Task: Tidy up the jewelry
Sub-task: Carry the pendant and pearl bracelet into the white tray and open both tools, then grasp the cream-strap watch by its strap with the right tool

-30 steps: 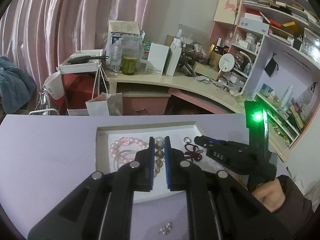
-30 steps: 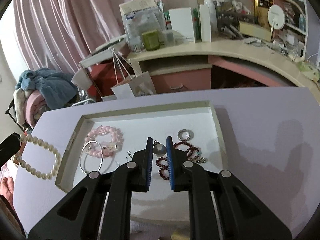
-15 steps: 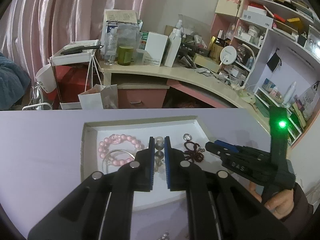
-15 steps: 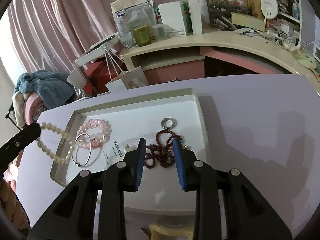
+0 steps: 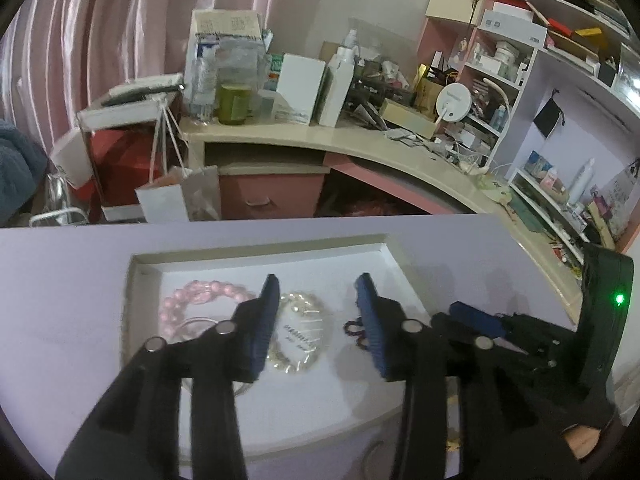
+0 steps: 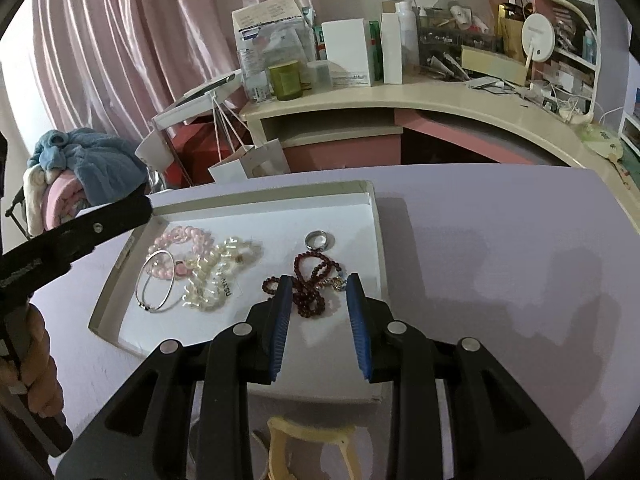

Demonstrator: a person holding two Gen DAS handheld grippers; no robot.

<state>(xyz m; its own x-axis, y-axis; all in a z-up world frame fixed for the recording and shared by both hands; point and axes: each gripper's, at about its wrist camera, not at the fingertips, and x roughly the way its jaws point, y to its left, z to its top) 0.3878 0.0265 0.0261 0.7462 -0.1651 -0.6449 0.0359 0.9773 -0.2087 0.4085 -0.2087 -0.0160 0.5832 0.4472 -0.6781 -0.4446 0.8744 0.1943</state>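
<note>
A white tray (image 6: 374, 220) on the lilac table holds a pink bead bracelet (image 6: 180, 244), a silver bangle (image 6: 156, 284), a pearl bracelet (image 6: 216, 272), a silver ring (image 6: 319, 240) and a dark red bead string (image 6: 304, 300). My left gripper (image 5: 317, 280) hangs over the tray (image 5: 132, 280) with its jaws opening. The pearl bracelet (image 5: 304, 332) lies loose on the tray floor below them, beside the pink bracelet (image 5: 200, 300). My right gripper (image 6: 319, 280) is open, its fingers on either side of the red beads without pressing them.
A pale yellow hair clip (image 6: 308, 440) lies on the table in front of the tray. Each gripper shows in the other's view, the right gripper (image 5: 476, 320) at the tray's right and the left gripper (image 6: 80, 232) over its left corner. A cluttered desk and shelves stand behind.
My left gripper came in over the tray and opened, and the pearl bracelet it held now lies in the tray. The right jaws opened and moved around the dark red beads.
</note>
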